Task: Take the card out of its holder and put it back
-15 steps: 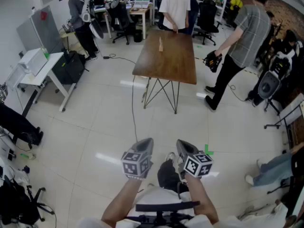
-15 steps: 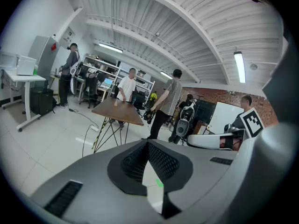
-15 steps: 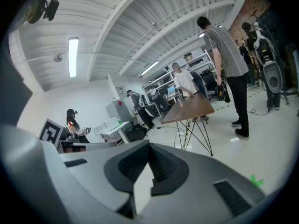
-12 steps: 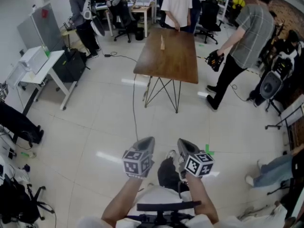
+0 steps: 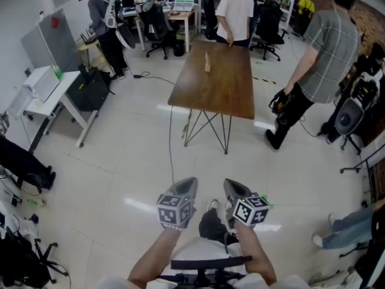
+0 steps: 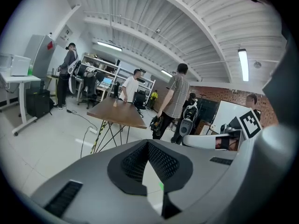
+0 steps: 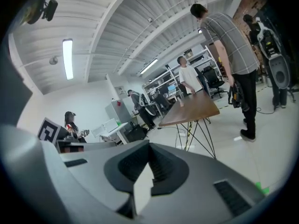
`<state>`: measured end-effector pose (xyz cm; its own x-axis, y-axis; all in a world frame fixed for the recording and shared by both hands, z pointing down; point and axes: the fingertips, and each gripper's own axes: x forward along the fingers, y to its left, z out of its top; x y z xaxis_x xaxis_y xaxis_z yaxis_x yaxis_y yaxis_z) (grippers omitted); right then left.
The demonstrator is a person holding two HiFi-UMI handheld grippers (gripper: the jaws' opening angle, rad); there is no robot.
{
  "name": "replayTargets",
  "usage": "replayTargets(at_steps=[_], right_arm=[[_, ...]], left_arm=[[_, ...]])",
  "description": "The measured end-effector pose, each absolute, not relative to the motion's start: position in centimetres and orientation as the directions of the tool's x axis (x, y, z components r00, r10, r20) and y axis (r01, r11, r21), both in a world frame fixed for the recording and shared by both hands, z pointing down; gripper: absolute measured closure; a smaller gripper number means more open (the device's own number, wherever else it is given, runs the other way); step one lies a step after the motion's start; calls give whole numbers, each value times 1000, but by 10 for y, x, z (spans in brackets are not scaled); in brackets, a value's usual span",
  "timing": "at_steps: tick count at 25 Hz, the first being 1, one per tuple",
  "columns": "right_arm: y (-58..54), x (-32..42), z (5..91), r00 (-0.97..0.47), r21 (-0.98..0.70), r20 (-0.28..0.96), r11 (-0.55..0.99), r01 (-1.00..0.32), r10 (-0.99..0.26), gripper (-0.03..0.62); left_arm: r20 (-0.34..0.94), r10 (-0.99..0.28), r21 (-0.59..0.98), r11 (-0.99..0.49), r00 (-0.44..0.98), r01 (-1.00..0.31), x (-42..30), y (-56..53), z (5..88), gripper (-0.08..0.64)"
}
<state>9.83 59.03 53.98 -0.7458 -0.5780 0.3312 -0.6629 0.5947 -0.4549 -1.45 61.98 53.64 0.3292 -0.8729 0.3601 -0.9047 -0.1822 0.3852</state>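
Two claws show low in the frame, the left claw (image 5: 185, 185) shut and empty, the card holder (image 5: 207, 62) (small, pale, upright) far off on the wooden worktop (image 5: 224, 95) at upper centre, and the right claw (image 5: 232, 186) likewise closed on nothing.

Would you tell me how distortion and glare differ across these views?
Head view: sharp, lamp reflections streak the floor. Left gripper view: heavy fisheye, black corners, ceiling bowed. Right gripper view: same fisheye; ceiling lamp blown out.

Tabletop object (image 5: 207, 63) too small
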Motion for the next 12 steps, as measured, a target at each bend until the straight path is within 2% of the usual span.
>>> replayTargets(at_steps=[12], right_arm=[[423,96,535,-764,-458,331,613,-643,-554,581]], left_arm=[[359,-885,389,-146,296,-909,-18,459,531,560]])
